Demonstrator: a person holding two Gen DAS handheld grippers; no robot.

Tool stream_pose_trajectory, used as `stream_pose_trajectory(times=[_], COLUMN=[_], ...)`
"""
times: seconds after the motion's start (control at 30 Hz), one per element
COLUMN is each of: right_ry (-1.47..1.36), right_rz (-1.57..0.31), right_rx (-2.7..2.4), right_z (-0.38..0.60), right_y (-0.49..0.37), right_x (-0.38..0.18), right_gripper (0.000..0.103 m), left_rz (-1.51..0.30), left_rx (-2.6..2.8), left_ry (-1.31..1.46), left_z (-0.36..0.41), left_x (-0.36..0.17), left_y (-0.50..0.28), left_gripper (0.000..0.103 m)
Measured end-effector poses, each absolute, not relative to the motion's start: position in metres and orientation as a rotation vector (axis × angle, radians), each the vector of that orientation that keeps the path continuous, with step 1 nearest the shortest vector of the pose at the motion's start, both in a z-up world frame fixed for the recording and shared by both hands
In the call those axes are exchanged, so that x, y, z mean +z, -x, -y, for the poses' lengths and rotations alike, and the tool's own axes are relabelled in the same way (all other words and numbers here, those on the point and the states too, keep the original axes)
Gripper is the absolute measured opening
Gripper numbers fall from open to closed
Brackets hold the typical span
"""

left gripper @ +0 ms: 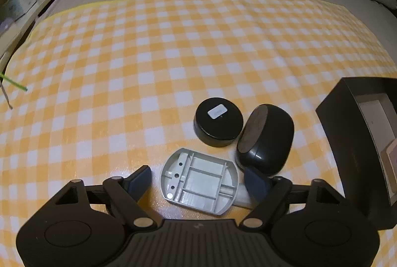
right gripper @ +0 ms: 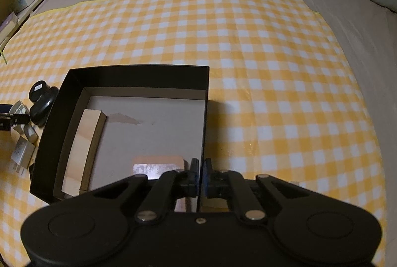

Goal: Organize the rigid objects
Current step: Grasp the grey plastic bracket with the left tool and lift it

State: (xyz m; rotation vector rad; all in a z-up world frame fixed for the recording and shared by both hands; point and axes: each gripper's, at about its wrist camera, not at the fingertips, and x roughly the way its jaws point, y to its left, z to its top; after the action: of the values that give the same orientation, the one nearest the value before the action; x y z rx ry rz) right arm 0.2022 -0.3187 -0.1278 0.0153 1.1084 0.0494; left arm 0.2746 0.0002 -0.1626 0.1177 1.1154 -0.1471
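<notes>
My left claw stands spread with its jaws on either side of a grey plastic piece lying on the checked cloth, pads not touching it. A black puck and black case sit just beyond. My right claw is clenched on the black box's right wall.

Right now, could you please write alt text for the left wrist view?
The open left gripper straddles a grey ribbed plastic plate on a yellow checked cloth. Beyond lie a black round tin and black oval case; an open black box stands right.
</notes>
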Motion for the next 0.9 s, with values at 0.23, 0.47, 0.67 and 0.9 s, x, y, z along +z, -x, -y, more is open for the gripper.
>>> stream_pose_trajectory(times=[0.23, 0.47, 0.67, 0.9], right_ry=[-0.010, -0.028, -0.044, -0.053], right_rz=[-1.119, -1.118, -1.105, -1.104], right_rx=[0.044, 0.042, 0.039, 0.038], right_z=[0.322, 0.324, 0.328, 0.331], right_y=[-0.214, -0.217, -0.220, -0.221], right_x=[-0.132, -0.132, -0.127, -0.125], right_gripper=[0.004, 0.004, 0.003, 0.003], left_rz=[-1.113, -1.033, -0.982, -0.926], left_rx=[-0.134, -0.098, -0.081, -0.135], left_ry=[-0.065, 0.015, 0.159, 0.279], left_z=[-0.011, -0.030, -0.044, -0.019], left_x=[-0.155, -0.129, -0.108, -0.087], left_y=[-0.270, -0.252, -0.239, -0.236], left_gripper=[0.066, 0.066, 0.066, 0.066])
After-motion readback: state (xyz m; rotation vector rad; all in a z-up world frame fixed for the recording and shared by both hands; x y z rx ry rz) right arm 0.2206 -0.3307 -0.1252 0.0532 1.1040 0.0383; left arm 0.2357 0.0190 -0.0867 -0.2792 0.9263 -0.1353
